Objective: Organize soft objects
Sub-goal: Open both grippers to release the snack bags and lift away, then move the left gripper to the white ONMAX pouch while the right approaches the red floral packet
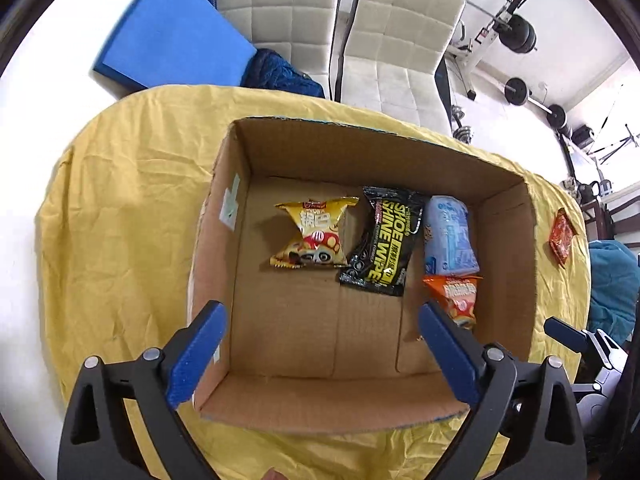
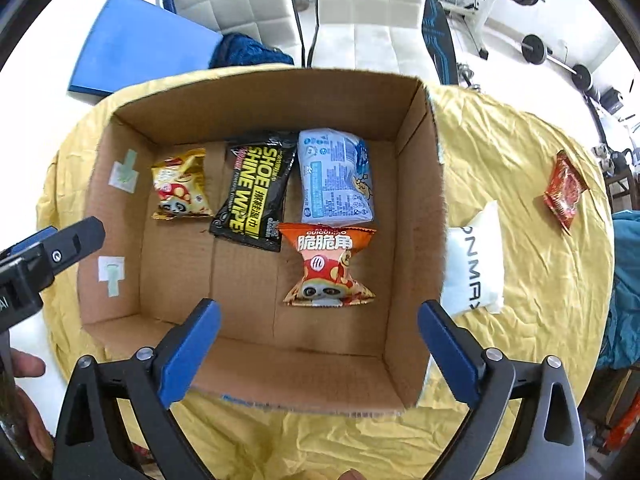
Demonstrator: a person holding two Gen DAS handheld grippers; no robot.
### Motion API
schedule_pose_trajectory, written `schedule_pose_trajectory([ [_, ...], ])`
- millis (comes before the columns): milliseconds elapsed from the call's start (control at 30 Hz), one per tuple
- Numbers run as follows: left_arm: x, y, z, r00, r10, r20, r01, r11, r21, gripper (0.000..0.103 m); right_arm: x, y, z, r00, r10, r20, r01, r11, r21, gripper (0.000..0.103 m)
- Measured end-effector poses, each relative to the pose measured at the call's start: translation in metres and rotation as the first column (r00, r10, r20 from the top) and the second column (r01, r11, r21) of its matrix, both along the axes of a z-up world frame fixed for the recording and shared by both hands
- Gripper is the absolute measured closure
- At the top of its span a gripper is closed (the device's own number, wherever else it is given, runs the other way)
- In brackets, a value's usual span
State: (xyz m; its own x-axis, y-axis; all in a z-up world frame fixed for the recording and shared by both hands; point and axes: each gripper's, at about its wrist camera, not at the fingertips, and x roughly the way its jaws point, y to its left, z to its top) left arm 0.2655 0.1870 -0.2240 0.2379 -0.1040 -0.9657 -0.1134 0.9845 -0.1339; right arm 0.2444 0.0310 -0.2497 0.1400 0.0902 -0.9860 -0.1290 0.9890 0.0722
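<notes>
left gripper [image 1: 322, 354]: wide open, holding nothing, over the box's near-left side
right gripper [image 2: 320, 350]: also wide open and empty, over the box's near wall
cardboard box [image 2: 256, 108]: sits mid-table on the yellow cloth [image 2: 520, 140]
inside: gold snack bag [image 2: 181, 184], shoe wipes [image 2: 256, 190], blue pack [image 2: 336, 176] lined along the far wall, orange snack bag [image 2: 330, 266] just in front of the blue one
outside: white pack [image 2: 476, 260] right by the box's right wall, red packet [image 2: 564, 192] near the table's right edge

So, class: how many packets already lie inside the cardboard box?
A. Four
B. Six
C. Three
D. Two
A: inside the cardboard box lie a yellow snack packet, a black shoe-wipe packet, a pale blue packet and an orange snack packet; the white packet and red packet lie outside on the yellow cloth.
</notes>
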Motion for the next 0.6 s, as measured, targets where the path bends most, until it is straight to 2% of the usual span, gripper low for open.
schedule_pose_trajectory([
  [133,-0.022,0.0,0.016,0.999,0.017,0.041,-0.017,1.0,-0.012,0.004,-0.013,-0.004,0.015,0.999,0.001,0.036,-0.001,1.0,0.006,0.0],
  [333,-0.054,-0.007,0.049,0.991,0.024,0.134,-0.029,0.999,0.037,0.004,-0.037,-0.01,0.038,0.998,0.014,0.06,-0.016,0.999,0.043,0.0],
  [600,-0.081,-0.024,0.07,0.985,0.008,0.175,-0.023,0.996,0.087,0.004,-0.064,-0.02,0.07,0.994,0.039,0.1,-0.046,0.996,0.072,0.0],
])
